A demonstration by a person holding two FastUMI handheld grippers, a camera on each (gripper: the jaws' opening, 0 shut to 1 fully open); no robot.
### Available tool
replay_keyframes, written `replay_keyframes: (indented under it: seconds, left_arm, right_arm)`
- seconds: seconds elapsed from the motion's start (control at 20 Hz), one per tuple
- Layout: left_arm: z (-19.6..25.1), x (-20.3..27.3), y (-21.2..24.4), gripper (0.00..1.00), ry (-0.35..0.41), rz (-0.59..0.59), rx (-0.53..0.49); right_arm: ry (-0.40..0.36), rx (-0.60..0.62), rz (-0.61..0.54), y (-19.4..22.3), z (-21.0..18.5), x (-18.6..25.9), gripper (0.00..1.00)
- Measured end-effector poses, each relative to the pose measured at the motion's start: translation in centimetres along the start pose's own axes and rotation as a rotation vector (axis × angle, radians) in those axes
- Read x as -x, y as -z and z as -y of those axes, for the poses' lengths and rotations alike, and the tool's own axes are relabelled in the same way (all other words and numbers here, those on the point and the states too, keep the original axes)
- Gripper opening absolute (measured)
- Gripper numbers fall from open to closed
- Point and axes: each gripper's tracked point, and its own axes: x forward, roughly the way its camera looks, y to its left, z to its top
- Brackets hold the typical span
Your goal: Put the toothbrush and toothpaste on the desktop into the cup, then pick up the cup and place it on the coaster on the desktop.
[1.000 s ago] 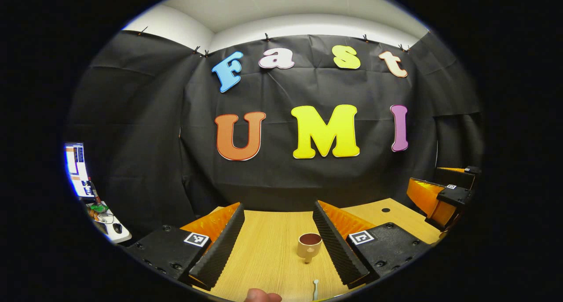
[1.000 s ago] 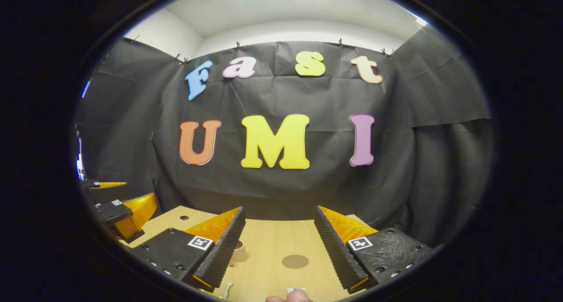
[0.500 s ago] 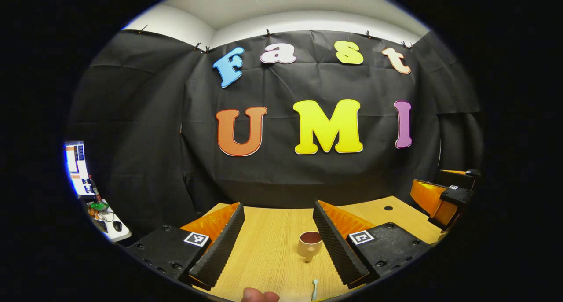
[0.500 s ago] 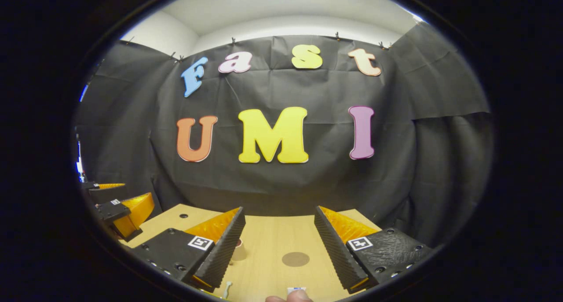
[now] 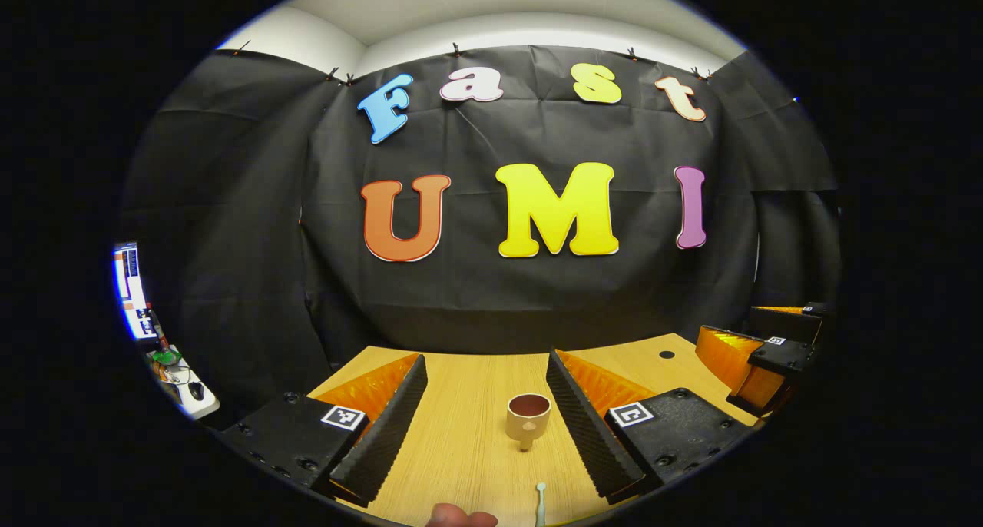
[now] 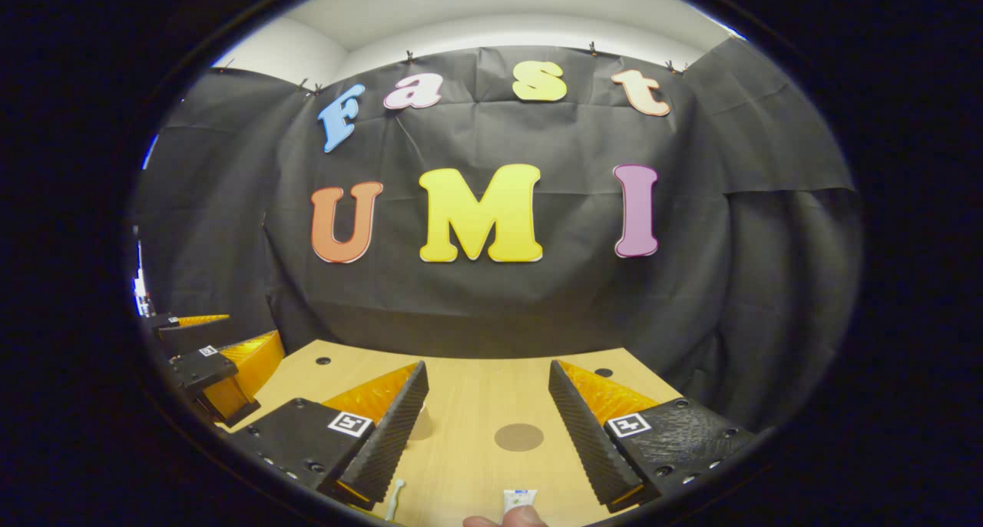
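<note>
Evidently toothbrush [image 5: 540, 499] and toothpaste [image 6: 519, 499] lie on the desk short of the cup [image 5: 527, 416], which stands beside the coaster [image 6: 518, 437], both grippers [image 5: 485, 419] [image 6: 485, 427] wide and empty.

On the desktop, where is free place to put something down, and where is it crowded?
Bare wood lies on the desktop left of the cup, between the left hand-held gripper fingers. More lies around the coaster, toward the far edge. The near edge is crowded: the toothbrush lies before the cup, the toothpaste before the coaster.
</note>
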Motion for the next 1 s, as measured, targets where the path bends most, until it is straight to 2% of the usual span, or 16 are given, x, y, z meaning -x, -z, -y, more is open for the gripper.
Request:
replay_keyframes:
  seconds: [0.05,0.1,0.15,0.35,0.65,0.8,1.0]
  left_arm:
    - [0.3,0.1,0.7,0.99,0.005,-0.016,0.005]
    - [0.7,0.2,1.7,0.99,0.013,-0.040,0.010]
    - [1.2,0.3,2.7,0.99,0.022,-0.064,0.015]
    - [3.2,1.3,7.4,1.00,0.064,-0.172,0.018]
    - [6.8,3.5,15.2,1.00,0.142,-0.349,0.015]
    - [7.5,3.8,18.6,1.00,0.147,-0.400,0.011]
    - [8.0,4.0,23.8,1.00,0.130,-0.503,0.045]
  right_arm:
    - [0.009,0.008,-0.011,0.5,0.4,0.0,0.97]
    - [0.012,0.011,-0.022,1.1,0.8,0.0,0.93]
    - [0.019,0.008,-0.043,2.0,1.3,0.1,0.95]
    - [0.019,0.010,-0.172,7.4,2.3,0.7,0.93]
    - [0.037,0.031,-0.309,13.8,4.1,2.0,0.98]
    - [0.053,0.050,-0.361,16.3,5.2,2.0,0.96]
    - [0.076,0.050,-0.413,18.8,6.7,2.5,0.98]
